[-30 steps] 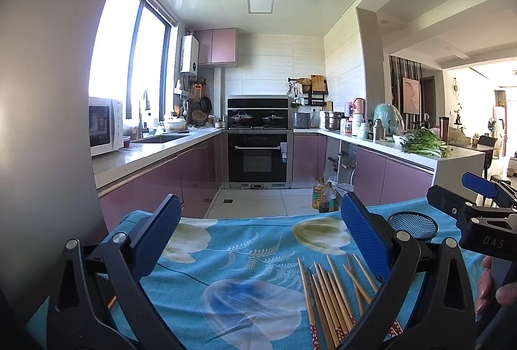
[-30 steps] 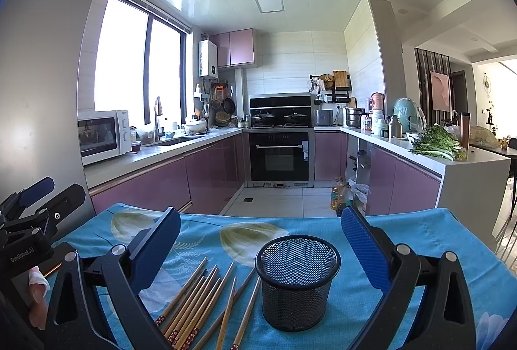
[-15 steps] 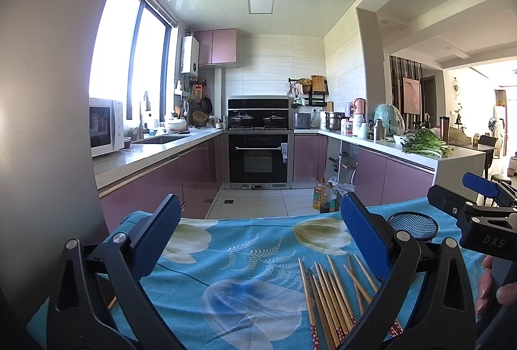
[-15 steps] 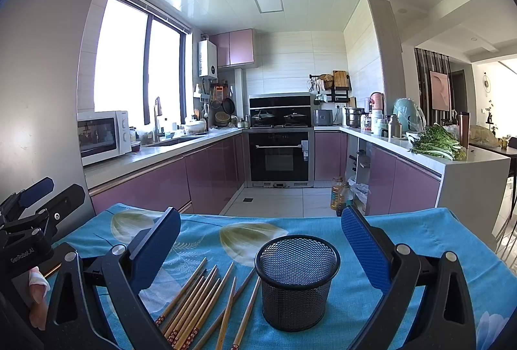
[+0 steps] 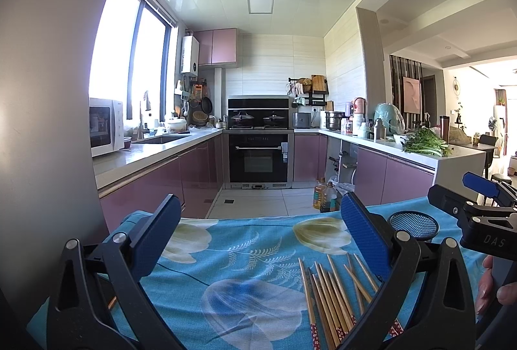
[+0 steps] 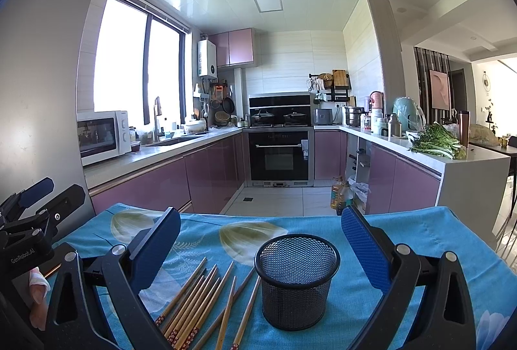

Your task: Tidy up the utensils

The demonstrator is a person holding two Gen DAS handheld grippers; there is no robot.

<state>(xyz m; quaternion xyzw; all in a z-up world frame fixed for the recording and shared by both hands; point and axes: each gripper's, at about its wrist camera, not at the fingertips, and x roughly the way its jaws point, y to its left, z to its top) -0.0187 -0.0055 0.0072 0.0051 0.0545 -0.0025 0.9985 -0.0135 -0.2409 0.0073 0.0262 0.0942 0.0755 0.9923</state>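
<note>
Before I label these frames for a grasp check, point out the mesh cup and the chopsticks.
mesh cup (image 6: 295,295), right wrist view, on its front mesh wall.
chopsticks (image 6: 197,301), right wrist view, mid-shaft of the bundle.

Almost nothing has changed since the earlier pictures. The left tongs (image 5: 258,240) and the right tongs (image 6: 260,243) hang wide open in the same spots. The brown wooden chopsticks (image 6: 200,304) and the black mesh cup (image 6: 296,280) have not moved on the surface.
</note>
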